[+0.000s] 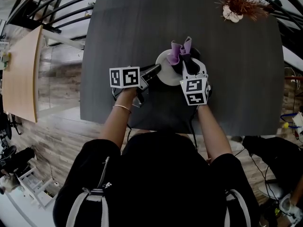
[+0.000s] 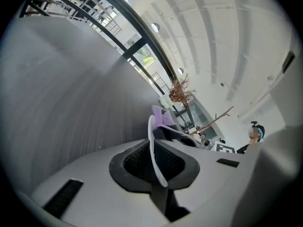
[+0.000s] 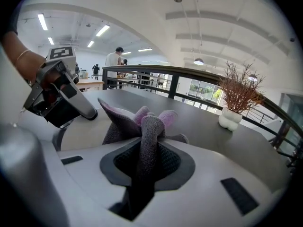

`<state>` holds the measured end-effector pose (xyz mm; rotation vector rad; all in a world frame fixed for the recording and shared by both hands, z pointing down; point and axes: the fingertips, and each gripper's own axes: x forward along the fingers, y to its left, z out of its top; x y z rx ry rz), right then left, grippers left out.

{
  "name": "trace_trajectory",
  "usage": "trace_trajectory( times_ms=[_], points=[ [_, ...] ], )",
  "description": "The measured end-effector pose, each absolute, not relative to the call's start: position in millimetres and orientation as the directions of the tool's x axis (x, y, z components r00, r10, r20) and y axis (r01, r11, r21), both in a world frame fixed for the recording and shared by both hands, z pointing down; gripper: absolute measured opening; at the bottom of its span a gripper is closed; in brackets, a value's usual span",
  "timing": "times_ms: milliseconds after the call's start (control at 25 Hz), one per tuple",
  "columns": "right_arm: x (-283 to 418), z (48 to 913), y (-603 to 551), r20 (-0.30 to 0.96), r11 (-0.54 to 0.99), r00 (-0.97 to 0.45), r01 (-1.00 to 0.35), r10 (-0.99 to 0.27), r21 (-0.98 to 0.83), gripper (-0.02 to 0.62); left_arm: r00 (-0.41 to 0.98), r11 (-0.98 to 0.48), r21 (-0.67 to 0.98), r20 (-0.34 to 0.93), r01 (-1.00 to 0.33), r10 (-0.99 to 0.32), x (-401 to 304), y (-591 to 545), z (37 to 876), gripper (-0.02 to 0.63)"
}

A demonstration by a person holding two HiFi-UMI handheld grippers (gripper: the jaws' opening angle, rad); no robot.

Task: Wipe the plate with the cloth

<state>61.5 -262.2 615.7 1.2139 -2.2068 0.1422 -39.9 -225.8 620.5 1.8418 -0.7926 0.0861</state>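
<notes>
**Head view.** A dark grey desk with a faint grain fills the middle. Pale plank floor shows to its left, with black railings and a light wooden tabletop there too. A dried plant in a white pot stands at the desk's far right corner. The round white plate lies at the desk's centre, close to the person. The left gripper meets its left rim. The right gripper is over its right side, holding the purple cloth in an upright bunch. The cloth and gripper hide much of the plate.

**Left gripper view.** The picture is rolled, so the desk rises as a grey slope on the left. The plate's rim runs edge-on as a thin white curve between the dark ribbed pads, and the jaws are clamped on it. The cloth and plant sit beyond, under a white ceiling. A person at the far right is small and cut off.

**Right gripper view.** The jaws are closed on the cloth, a nubbly weave of grey and lilac that rises in soft peaks from between the pads. The plate is a pale patch behind it, mostly hidden. The left gripper grips the plate's rim at the left. A black curved rail edges the desk's far side. Distant figures stand under strip lights.
</notes>
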Motion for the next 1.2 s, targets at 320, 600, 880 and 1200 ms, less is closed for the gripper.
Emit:
trace_trajectory(
  times_ms=[320,600,880,1200],
  points=[
    [66,583,-255,0.459,0.524,-0.392,-0.827,-0.797,0.204,0.061,0.758,-0.274,0.791,0.33,-0.547,-0.562,-40,-229,593,0.017],
    [72,539,-247,0.34,0.481,-0.407,-0.86,-0.848,0.17,0.063,0.747,-0.323,0.776,0.268,-0.542,-0.609,-43,-229,563,0.017],
    [69,468,-217,0.203,0.477,-0.432,-0.814,-0.879,0.331,0.061,0.758,-0.463,0.723,0.128,-0.513,-0.639,-47,-223,496,0.017],
    [78,395,-198,0.024,0.416,-0.432,-0.851,-0.902,0.321,0.061,0.779,-0.617,0.592,0.03,-0.519,-0.627,-34,-221,425,0.017]
  ],
)
